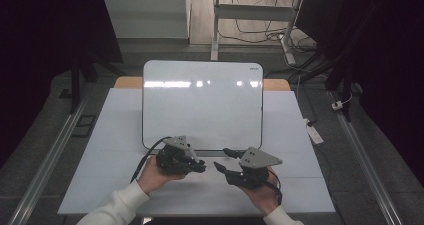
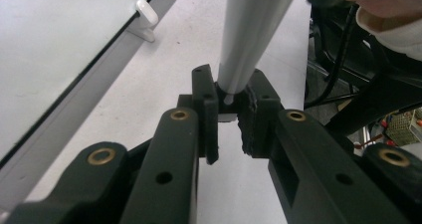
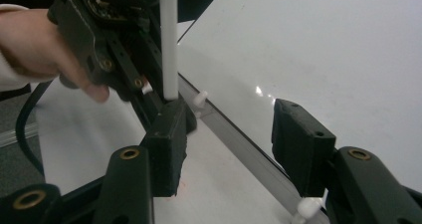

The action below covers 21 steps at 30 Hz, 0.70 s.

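Observation:
A white whiteboard [image 1: 202,102] lies on the white table [image 1: 115,150], its near edge just beyond both grippers. My left gripper [image 1: 201,167] is held low at the table's front, shut on a white marker-like stick [image 2: 249,35] that runs out past its jaws. The right gripper view has that stick [image 3: 168,45] standing upright in the left gripper [image 3: 124,59], close to my right gripper's left jaw. My right gripper [image 1: 223,158] [image 3: 234,139] is open with nothing between its jaws, pointing at the whiteboard's edge [image 3: 239,144].
Small white pegs [image 2: 144,10] [image 3: 200,98] stick out along the whiteboard's frame. Behind the table stand desk legs and loose cables [image 1: 260,35]. A power strip [image 1: 315,133] lies on the floor to the right. Metal rails [image 1: 50,155] run along both sides.

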{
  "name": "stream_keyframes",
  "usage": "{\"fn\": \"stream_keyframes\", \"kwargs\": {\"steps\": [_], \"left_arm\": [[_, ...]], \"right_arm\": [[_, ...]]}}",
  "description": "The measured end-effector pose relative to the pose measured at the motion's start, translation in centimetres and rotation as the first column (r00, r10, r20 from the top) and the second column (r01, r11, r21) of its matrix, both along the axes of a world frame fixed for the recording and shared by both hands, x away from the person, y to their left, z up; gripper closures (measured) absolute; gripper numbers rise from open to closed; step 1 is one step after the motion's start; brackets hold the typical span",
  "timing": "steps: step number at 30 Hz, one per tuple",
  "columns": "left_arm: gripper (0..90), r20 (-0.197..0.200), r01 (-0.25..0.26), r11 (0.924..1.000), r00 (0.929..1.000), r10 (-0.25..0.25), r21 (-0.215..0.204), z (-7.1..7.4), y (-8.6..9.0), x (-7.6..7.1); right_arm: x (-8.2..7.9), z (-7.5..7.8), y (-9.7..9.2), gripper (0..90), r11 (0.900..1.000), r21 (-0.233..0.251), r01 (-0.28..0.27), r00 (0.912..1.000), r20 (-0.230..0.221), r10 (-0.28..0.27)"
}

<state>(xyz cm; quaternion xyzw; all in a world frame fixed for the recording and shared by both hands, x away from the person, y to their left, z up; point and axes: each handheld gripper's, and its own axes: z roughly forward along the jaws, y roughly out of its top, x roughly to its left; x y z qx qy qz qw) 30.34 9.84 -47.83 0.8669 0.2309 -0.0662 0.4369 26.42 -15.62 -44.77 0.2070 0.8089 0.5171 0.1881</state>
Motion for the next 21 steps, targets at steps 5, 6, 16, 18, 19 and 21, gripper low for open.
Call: {"fn": "stream_keyframes", "kwargs": {"steps": [5, 6, 16, 18, 19, 21], "left_arm": [[77.6, -0.023, -0.009, 0.9999, 0.9997, 0.009, 0.006, -0.2, -0.8, 0.2], [77.6, -0.024, -0.010, 0.9999, 0.9996, 0.011, 0.009, -0.2, -0.9, 0.2], [77.6, -0.042, -0.043, 0.9987, 0.9981, 0.044, 0.027, -0.6, -2.2, 0.5], [77.6, -0.043, -0.048, 0.9984, 0.9979, 0.049, 0.031, -0.7, -2.6, 0.5], [77.6, -0.045, -0.050, 0.9983, 0.9977, 0.051, 0.031, -0.7, -2.7, 0.5], [77.6, -0.046, -0.055, 0.9980, 0.9973, 0.057, 0.030, -0.7, -3.0, 0.5]], "right_arm": [[-0.2, 0.2, 2.2, 55.7, 0.9998, -0.019, 0.011, 0.9996, 0.028, -0.010], [-0.2, 0.2, 2.5, 56.4, 0.9995, -0.027, 0.015, 0.9994, 0.033, -0.014], [-0.8, -0.2, 4.5, 63.2, 0.9927, -0.082, 0.088, 0.9943, 0.067, -0.083], [-0.8, -0.3, 4.6, 64.7, 0.9911, -0.082, 0.105, 0.9926, 0.071, -0.099], [-0.8, -0.4, 4.7, 66.0, 0.9895, -0.083, 0.118, 0.9907, 0.078, -0.112], [-0.8, -0.4, 4.8, 67.7, 0.9867, -0.083, 0.140, 0.9878, 0.081, -0.133]]}}
